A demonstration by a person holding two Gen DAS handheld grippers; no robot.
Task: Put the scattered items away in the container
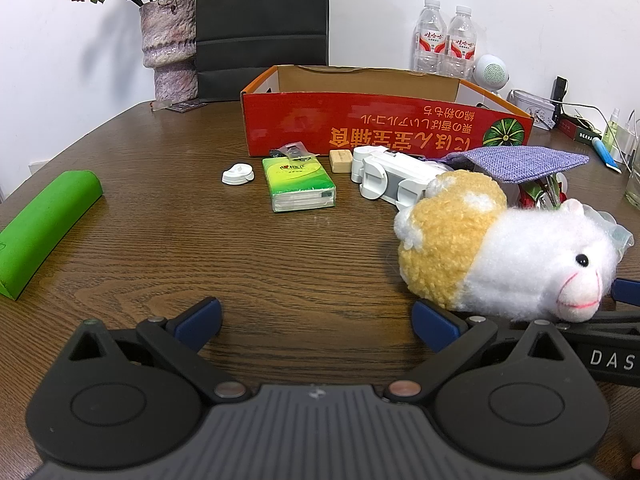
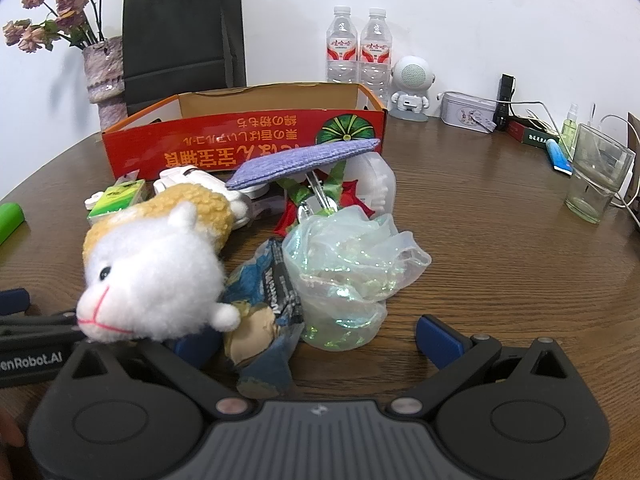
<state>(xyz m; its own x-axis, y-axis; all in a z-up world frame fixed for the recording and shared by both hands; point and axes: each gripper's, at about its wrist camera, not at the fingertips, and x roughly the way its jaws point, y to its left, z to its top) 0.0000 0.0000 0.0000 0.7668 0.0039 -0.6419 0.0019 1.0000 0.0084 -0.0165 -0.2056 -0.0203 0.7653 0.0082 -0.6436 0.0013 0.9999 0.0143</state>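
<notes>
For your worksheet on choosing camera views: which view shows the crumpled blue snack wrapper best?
The right wrist view: the blue snack wrapper lies close to the lens, beside the plush toy, with its print visible. The left wrist view shows none of it; the toy blocks that area.

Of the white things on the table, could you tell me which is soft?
The plush toy; the white cap and white plastic gadget are hard.

Left gripper (image 1: 316, 322): jaws stood wide apart, low over the table's near edge, nothing between its fingers (image 1: 199, 319). Right gripper (image 2: 320, 340): jaws likewise spread, low at the near edge, beside the left.
</notes>
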